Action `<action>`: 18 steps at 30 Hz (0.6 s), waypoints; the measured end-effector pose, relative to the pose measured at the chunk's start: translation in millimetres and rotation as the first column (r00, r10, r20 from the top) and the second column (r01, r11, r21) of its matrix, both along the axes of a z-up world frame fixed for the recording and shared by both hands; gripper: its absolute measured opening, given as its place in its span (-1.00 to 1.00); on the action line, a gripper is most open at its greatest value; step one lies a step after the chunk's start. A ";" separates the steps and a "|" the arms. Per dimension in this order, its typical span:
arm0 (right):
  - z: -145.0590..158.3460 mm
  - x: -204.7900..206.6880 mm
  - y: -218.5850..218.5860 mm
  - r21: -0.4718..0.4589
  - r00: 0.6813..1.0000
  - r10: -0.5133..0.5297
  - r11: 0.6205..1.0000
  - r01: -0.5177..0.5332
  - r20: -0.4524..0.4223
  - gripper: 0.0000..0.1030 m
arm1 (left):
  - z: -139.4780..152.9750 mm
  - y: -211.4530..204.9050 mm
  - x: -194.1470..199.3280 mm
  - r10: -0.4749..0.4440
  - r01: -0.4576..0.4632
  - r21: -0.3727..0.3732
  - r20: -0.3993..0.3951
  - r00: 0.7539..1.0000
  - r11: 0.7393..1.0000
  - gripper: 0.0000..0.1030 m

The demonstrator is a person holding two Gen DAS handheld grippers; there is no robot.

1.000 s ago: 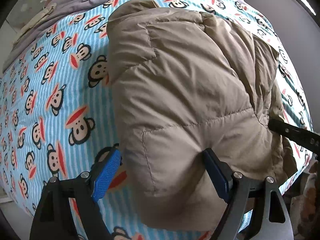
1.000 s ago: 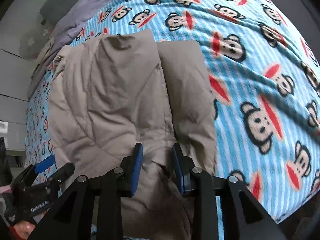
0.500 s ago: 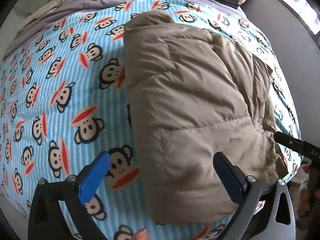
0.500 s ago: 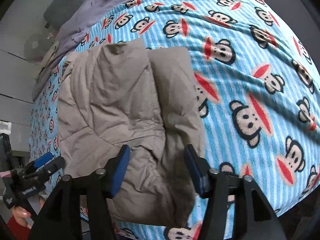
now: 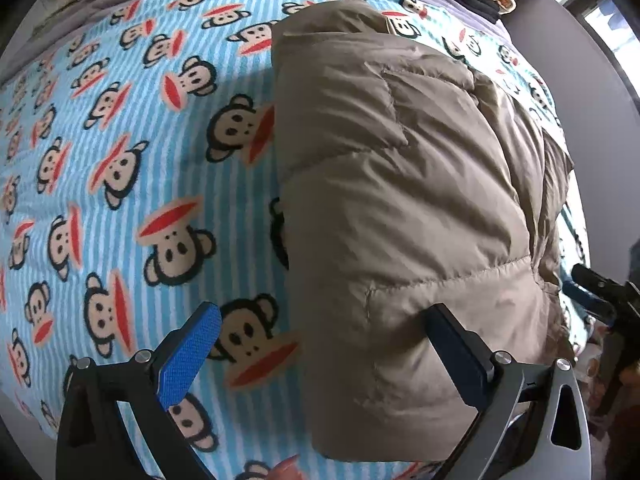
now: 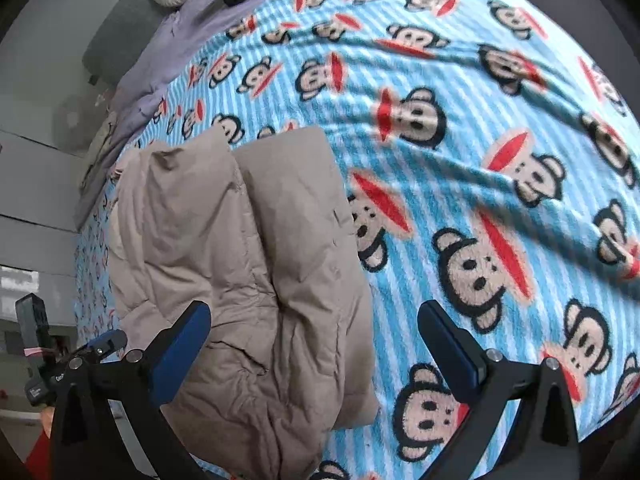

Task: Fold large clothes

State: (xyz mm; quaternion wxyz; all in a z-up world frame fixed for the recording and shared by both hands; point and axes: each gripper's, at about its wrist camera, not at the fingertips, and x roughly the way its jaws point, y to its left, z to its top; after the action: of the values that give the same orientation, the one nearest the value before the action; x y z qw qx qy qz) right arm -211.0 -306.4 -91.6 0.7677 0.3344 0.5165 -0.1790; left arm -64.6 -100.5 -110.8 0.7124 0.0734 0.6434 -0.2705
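The left tongs (image 5: 322, 344) hang released, jaws spread wide, the left pad over the monkey-print blanket (image 5: 120, 168) and the right pad at the near edge of the folded tan jacket (image 5: 400, 200). That jacket lies in a puffy bundle on the bed. The right tongs (image 6: 314, 334) have just been opening and stand released, their left pad over the jacket's near corner and their right pad above the blanket, gripping nothing.
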 end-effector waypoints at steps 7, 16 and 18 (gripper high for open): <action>-28.5 9.8 -17.3 0.157 0.998 0.017 0.988 -0.008 -0.059 0.99 | -12.2 8.9 24.3 0.035 -0.042 -0.064 -0.108 0.994 0.997 1.00; -43.6 31.5 -26.4 0.269 0.996 0.083 0.960 -0.076 -0.017 0.99 | -45.6 18.2 53.6 -0.001 -0.114 -0.313 -0.345 0.939 0.943 1.00; -49.5 40.1 -30.2 0.290 0.995 0.100 0.952 -0.093 -0.010 0.99 | -62.7 10.9 59.4 -0.032 -0.123 -0.357 -0.400 0.916 0.926 1.00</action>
State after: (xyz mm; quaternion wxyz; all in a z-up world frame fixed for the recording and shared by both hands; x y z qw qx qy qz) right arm -171.0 -336.6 -141.2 0.7119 0.4153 0.5622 -0.0680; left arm -5.2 -89.6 -173.6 0.5734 -0.1360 0.7126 -0.3807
